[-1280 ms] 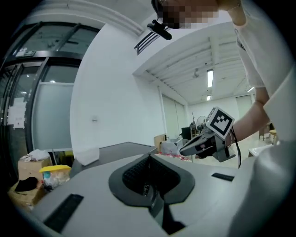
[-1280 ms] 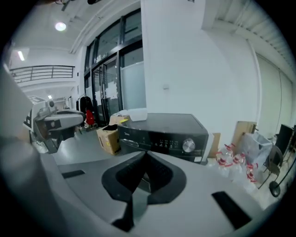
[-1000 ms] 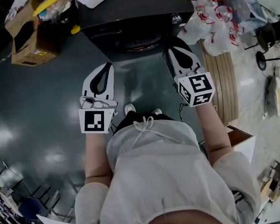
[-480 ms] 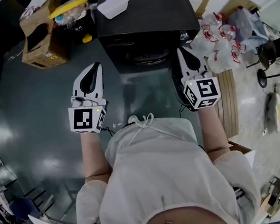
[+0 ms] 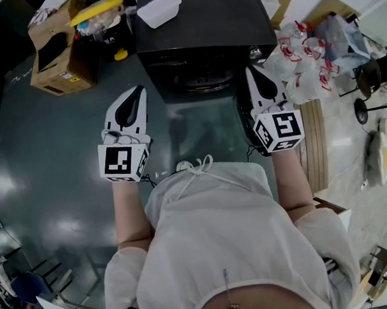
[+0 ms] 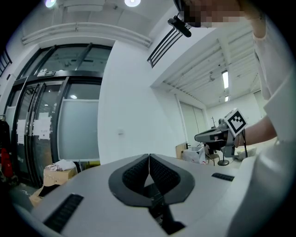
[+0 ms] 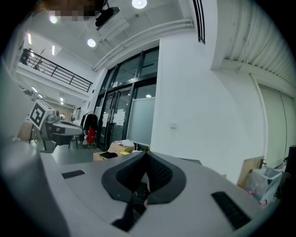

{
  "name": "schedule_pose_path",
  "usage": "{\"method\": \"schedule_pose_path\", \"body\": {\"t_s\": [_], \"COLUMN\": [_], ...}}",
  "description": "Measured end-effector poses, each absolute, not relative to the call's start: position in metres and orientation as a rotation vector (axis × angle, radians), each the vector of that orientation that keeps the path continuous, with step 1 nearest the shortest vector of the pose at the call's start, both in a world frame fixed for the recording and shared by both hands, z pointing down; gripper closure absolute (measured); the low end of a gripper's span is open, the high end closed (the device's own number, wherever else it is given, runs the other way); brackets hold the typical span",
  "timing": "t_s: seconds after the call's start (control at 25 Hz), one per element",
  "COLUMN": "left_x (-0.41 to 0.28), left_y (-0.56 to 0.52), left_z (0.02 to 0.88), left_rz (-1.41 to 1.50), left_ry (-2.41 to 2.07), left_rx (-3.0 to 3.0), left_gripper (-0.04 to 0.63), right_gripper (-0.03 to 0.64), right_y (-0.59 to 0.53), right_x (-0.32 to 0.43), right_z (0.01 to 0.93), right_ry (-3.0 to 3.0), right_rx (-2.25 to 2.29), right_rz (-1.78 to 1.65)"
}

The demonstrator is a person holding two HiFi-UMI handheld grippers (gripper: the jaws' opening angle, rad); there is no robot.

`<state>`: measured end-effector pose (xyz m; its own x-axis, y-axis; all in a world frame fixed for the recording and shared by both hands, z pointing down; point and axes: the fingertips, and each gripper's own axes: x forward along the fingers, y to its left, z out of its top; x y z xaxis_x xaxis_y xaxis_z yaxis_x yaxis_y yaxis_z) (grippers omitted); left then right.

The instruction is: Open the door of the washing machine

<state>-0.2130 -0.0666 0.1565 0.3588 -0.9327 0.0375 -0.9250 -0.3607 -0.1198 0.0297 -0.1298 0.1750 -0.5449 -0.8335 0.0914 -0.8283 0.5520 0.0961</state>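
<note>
Washer sits at the top of the head view, black top facing up, with its round door on the front side toward the person. The door looks shut from up here, but the angle's pretty steep so I wouldn't swear to it. A white tub lies on the washer's top, toward the left.

Left tongs hang over the floor, just left of the washer's front left corner, clear of it. Right tongs are close beside the front right corner, next to the door's right edge.

Both are clenched with nothing in them. In the left gripper view the ribbed pads meet in one straight line, and the right gripper view shows the same thing.

Off to the left there's a cardboard box, and on the right a heap of plastic bags.
</note>
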Motion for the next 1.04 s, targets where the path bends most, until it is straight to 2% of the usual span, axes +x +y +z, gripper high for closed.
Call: {"method": "schedule_pose_path", "body": {"t_s": [1.04], "left_x": [-0.185], "left_y": [-0.069], "left_z": [0.149], "left_rz": [-0.165], "left_ry": [1.720], "left_rx": [-2.522], "left_gripper": [0.572], "right_gripper": [0.615], "right_y": [-0.122], "right_x": [0.048], "right_z": [0.187], "right_ry": [-2.658], "right_rx": [1.411], "right_rz": [-0.013]}}
